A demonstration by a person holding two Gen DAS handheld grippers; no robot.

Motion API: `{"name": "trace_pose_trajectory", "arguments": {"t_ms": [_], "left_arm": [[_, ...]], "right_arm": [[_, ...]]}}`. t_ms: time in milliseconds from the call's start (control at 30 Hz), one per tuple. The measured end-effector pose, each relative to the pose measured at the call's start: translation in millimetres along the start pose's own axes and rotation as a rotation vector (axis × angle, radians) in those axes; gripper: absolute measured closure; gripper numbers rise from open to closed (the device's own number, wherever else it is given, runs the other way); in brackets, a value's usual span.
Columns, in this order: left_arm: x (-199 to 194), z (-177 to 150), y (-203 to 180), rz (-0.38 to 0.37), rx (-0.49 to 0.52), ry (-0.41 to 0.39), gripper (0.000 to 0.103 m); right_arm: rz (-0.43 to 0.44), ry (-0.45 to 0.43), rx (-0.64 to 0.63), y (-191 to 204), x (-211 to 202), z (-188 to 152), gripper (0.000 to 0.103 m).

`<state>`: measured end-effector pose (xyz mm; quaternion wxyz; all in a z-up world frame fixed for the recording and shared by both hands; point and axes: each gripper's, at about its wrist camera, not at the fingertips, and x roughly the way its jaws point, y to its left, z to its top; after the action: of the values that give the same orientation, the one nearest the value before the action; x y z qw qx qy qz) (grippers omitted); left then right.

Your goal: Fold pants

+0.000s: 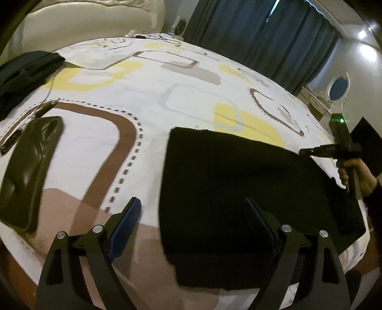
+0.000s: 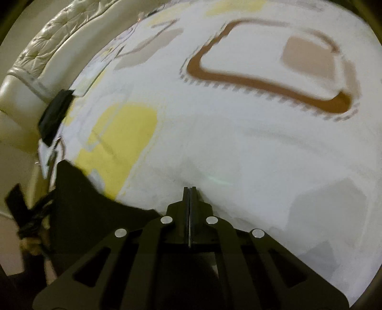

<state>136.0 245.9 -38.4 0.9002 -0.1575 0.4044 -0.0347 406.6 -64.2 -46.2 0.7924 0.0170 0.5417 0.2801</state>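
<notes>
The black pants [image 1: 238, 186] lie folded into a flat rectangle on the patterned bedsheet [image 1: 148, 100]. My left gripper [image 1: 192, 202] hovers over their near left edge, open, with blue pads [image 1: 126, 224] wide apart and nothing between them. A hand holds my right gripper [image 1: 303, 151] at the pants' far right edge. In the right wrist view, the right gripper [image 2: 189, 190] is shut, its tips over white sheet [image 2: 238, 143]; no cloth shows between them. The pants [image 2: 83, 205] show dark at lower left and run under the gripper.
A dark glossy flat object [image 1: 28, 171] lies on the bed's left side, with a thin cable [image 1: 47, 95] beside it. Another dark garment [image 1: 23, 69] sits at the far left. A cream padded headboard [image 1: 83, 21] and blue curtains [image 1: 262, 31] stand behind the bed.
</notes>
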Motion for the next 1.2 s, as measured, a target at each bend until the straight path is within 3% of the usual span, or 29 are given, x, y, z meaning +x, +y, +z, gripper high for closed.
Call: {"name": "trace_pose_trajectory", "arguments": {"t_ms": [33,100,167,233,400,533,767,900,1000,1133,1200], "left_arm": [[-3,1,2,0.001,-0.004,-0.005,0.017],[-7,5,6,0.004,-0.002,-0.007,0.017],[-7,9,11,0.002,-0.006,-0.01,0.017],[-6,14,17,-0.06,-0.033,0.003,0.017],[7,20,32,-0.265,-0.12,0.07,0.017],[18,21,32,-0.266,-0.095,0.118,0.017],[20,27,27,-0.222,-0.057,0.149,0.017],[26,28,27,-0.263,-0.052,0.184,0.016],[29,32,26,-0.334,-0.064,0.22,0.016],[32,29,15,-0.376,0.009,0.266,0.016],[37,30,20,-0.421,0.0,0.282,0.016]], "right_arm": [[-0.012,-0.022,0.001,1,-6,-2,0.086],[0.011,-0.073,0.013,5,-23,-11,0.074],[0.021,-0.088,-0.002,12,-33,-23,0.073],[0.027,-0.107,-0.021,19,-44,-38,0.058],[0.059,-0.174,-0.008,31,-72,-84,0.056],[0.103,-0.228,0.029,38,-92,-128,0.051],[0.1,-0.262,0.079,43,-105,-184,0.05],[0.128,-0.262,0.116,49,-103,-207,0.046],[0.146,-0.252,0.123,55,-98,-218,0.046],[0.17,-0.243,0.123,63,-93,-223,0.046],[0.17,-0.245,0.12,66,-92,-223,0.046]]}}
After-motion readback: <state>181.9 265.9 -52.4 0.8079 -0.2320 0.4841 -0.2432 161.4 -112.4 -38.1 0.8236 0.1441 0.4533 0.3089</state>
